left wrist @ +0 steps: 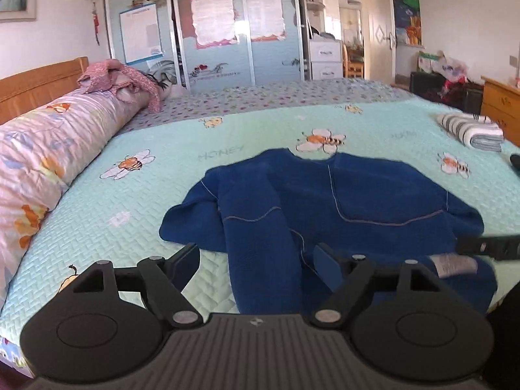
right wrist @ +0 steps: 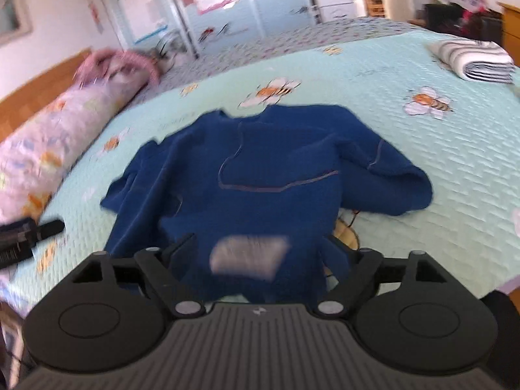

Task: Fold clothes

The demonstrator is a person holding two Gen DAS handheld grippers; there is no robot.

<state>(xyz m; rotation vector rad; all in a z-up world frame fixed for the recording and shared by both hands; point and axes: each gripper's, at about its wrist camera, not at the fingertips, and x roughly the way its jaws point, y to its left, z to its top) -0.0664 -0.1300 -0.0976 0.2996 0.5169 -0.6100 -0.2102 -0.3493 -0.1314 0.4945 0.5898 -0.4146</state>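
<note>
Blue top [left wrist: 341,201]: soft, matt knit cloth, slightly fuzzy, with thin pale stitching lines; a grey woven label [right wrist: 248,256] at the near hem. Bedspread [left wrist: 130,201]: pale green quilted cloth, ribbed texture, low sheen, printed bees. Long pillow [left wrist: 42,149]: smooth, slightly glossy floral fabric. Pink garment [left wrist: 120,78]: rough, nubby knit. Folded towel [right wrist: 477,60]: striped, thick soft cloth. Headboard [left wrist: 39,84] and dresser [left wrist: 502,110]: varnished orange wood. Left gripper [left wrist: 256,265] and right gripper [right wrist: 260,253]: matt black plastic, ribbed base, dull metal pivot pins. Wardrobe doors [left wrist: 208,32]: glossy panels, paper sheets stuck on.
</note>
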